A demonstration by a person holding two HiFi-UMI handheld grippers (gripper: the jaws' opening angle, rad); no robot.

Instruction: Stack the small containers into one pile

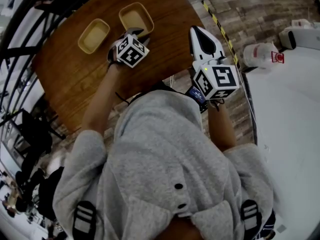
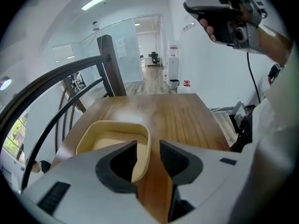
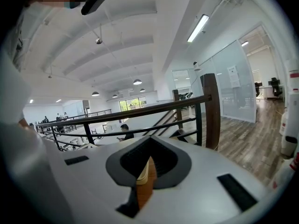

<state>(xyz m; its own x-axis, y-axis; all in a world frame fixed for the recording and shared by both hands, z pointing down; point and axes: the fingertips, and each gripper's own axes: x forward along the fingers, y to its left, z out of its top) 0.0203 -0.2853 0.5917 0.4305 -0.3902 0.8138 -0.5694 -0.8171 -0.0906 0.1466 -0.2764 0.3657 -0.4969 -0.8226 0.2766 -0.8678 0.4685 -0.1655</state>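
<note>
Yellow container (image 2: 112,136) sits on the wooden surface (image 2: 182,115). The left hand-held gripper (image 2: 148,146) stands open, jaws astride its right-hand wall.

We look steeply down from over the person's head onto the bench (image 1: 70,84). Our left gripper view rides low and close above that bench, facing along its fingers (image 2: 180,160) across the top. Our right gripper view, at the bench's edge, faces nearly level toward a railing (image 3: 140,112). The head and left gripper views share the benchtop.

The table (image 1: 70,79) is smooth, faintly glossy wood, the containers (image 1: 93,35) matt yellowish plastic, the sweater (image 1: 160,154) fuzzy grey cloth.
</note>
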